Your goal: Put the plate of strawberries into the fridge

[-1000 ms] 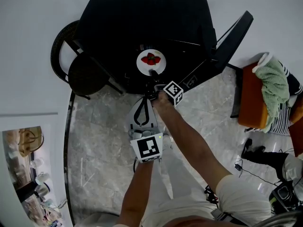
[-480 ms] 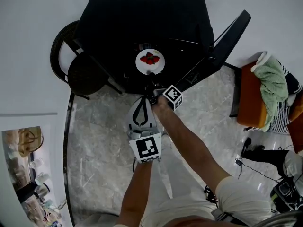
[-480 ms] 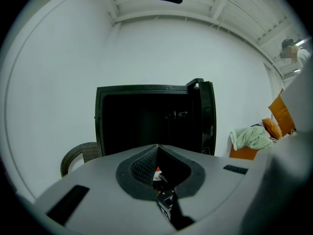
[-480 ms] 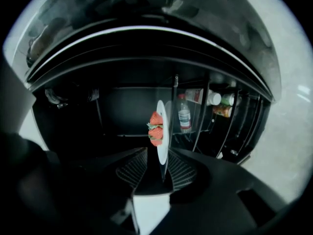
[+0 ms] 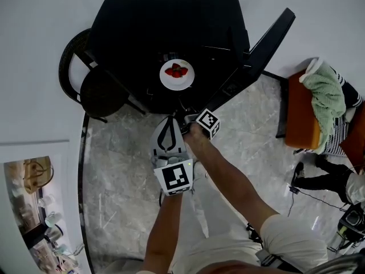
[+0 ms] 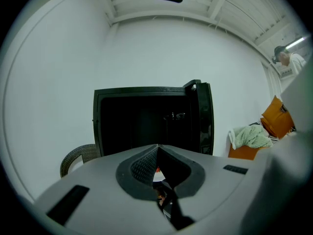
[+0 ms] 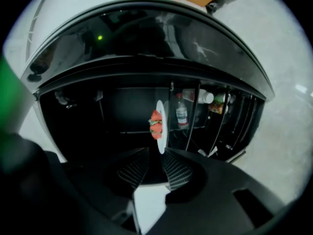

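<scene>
The white plate [image 5: 177, 75] with red strawberries [image 5: 177, 71] rests on a shelf inside the open black fridge [image 5: 171, 21]. In the right gripper view the plate [image 7: 160, 126] shows edge-on, with the strawberries [image 7: 155, 123] to its left. My right gripper [image 5: 182, 115] hangs just outside the fridge front, a gap short of the plate. Its jaws have just been closing a little but still stand open [image 7: 155, 159], with nothing between them. My left gripper [image 5: 169, 121] is beside it, shut and holding nothing [image 6: 157, 146].
The fridge door [image 5: 251, 56] stands open to the right, with bottles [image 7: 181, 112] in its racks. A black wicker chair [image 5: 85, 81] stands left of the fridge. An orange seat with a green towel [image 5: 322, 99] is at the right. The floor is grey marble.
My right gripper has drawn back from the plate's rim toward me, leaving the plate on the shelf. The left gripper has not moved.
</scene>
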### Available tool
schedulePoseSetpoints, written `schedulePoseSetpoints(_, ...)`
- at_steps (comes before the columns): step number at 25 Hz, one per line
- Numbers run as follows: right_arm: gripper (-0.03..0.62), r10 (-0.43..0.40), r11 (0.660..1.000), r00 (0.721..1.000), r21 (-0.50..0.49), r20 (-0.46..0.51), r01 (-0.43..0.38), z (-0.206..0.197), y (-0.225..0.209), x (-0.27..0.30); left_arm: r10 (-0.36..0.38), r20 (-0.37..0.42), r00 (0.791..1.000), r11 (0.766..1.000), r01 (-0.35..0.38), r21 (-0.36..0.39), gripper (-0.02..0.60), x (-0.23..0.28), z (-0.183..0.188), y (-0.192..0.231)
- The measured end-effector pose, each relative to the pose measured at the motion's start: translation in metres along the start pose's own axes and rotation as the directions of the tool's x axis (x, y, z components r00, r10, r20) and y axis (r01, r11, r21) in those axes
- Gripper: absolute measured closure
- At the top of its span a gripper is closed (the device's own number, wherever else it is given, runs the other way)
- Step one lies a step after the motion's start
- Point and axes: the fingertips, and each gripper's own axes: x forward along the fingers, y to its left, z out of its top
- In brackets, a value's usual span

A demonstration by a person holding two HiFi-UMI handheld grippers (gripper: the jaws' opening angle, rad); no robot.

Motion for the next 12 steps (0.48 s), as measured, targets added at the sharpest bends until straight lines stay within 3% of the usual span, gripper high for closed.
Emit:
schedulePoseSetpoints(3,0.505,0.008,1.0,1.0,-0.004,-0.008,-0.008,-0.005,0.007,-0.009,-0.005,0.007,1.0,1.0,0.005,0.005,0.581,0.0,0.006,-0.001)
schedulePoseSetpoints(6,0.568,0.009,1.0,1.0,0.021,0.0,-0.009,-0.009,0.014,-0.016,-0.008,0.01,1.0,1.0,0.008,0.005,0.581,0.0,0.012,0.0)
schedulePoseSetpoints(12,0.582,0.055,0.997,0.998,0.054,-0.005,-0.054,-0.02,0.043,-0.025,-0.005,0.011,1.0,1.0,0.005,0.014,0.581,-0.003,0.021,0.002)
